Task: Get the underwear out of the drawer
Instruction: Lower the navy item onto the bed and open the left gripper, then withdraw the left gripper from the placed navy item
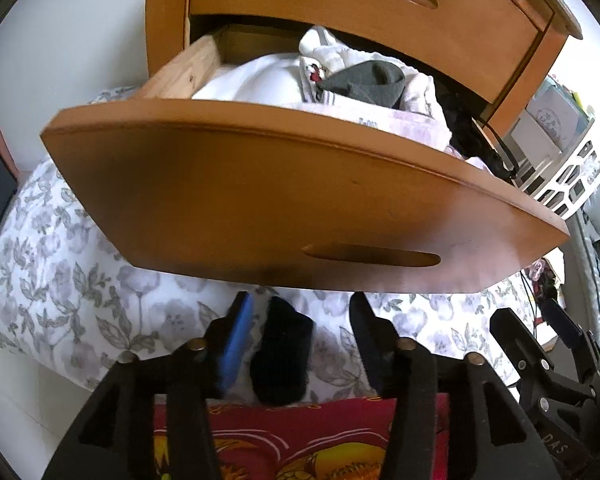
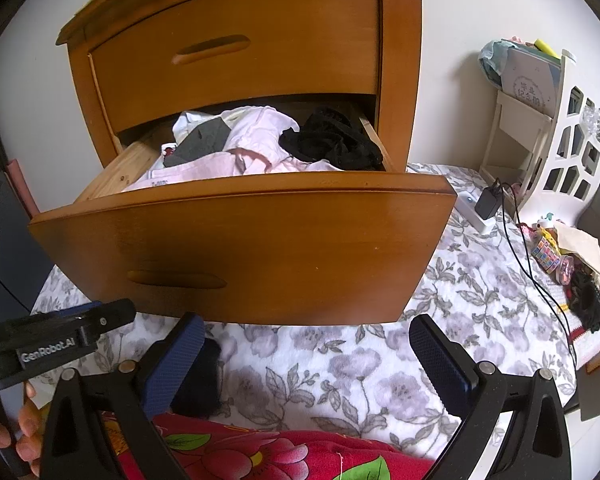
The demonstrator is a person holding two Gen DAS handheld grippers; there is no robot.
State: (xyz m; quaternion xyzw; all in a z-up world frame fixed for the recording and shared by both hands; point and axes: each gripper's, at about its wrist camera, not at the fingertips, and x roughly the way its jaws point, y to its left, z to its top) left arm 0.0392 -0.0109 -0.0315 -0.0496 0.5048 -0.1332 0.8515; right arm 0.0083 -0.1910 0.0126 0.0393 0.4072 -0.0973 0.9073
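Observation:
The lower wooden drawer (image 1: 300, 200) (image 2: 240, 248) is pulled out and filled with white, pink and grey clothes (image 2: 228, 148) and a black lace garment (image 2: 332, 140). Below its front, a black piece of underwear (image 1: 280, 356) (image 2: 200, 380) lies on the floral bedspread (image 2: 340, 368). My left gripper (image 1: 300, 308) is open around it, with the cloth next to the left blue pad (image 1: 236, 340) and a gap to the right finger. My right gripper (image 2: 306, 328) stands open just to the right with nothing between its fingers.
A closed upper drawer (image 2: 228, 52) sits above the open one. A white lattice rack (image 2: 560, 132), a charger with its cable (image 2: 488, 200) and small clutter (image 2: 560, 256) lie at the right. Red floral fabric (image 2: 260, 452) covers the near edge. A hand (image 2: 28, 432) holds the left gripper.

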